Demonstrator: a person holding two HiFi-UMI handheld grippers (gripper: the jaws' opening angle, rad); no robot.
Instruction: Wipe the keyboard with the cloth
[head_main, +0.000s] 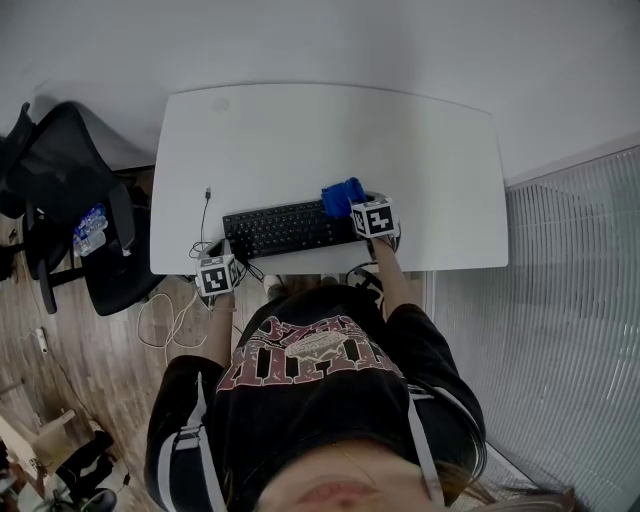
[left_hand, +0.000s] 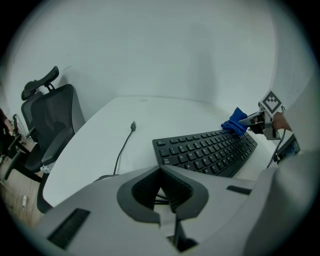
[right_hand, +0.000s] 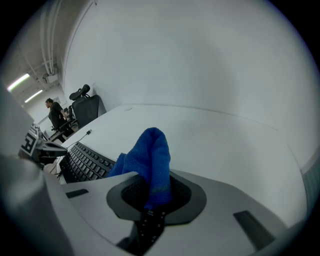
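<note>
A black keyboard (head_main: 288, 228) lies along the front of the white desk (head_main: 330, 130). A blue cloth (head_main: 342, 196) rests bunched on its right end. My right gripper (head_main: 362, 207) is shut on the cloth (right_hand: 151, 159), which stands up from between the jaws (right_hand: 150, 194); the keyboard (right_hand: 84, 161) stretches away to its left. My left gripper (head_main: 220, 262) hovers at the desk's front left corner, off the keyboard's left end, shut on nothing (left_hand: 160, 184). From there I see the keyboard (left_hand: 205, 150), the cloth (left_hand: 235, 124) and the right gripper (left_hand: 262, 121) at the far end.
A thin cable with a plug (left_hand: 132, 126) lies on the desk left of the keyboard (head_main: 205, 215). A black office chair (head_main: 80, 200) stands left of the desk. Loose white cables (head_main: 165, 325) hang below the desk edge. A glass partition (head_main: 570, 330) runs along the right.
</note>
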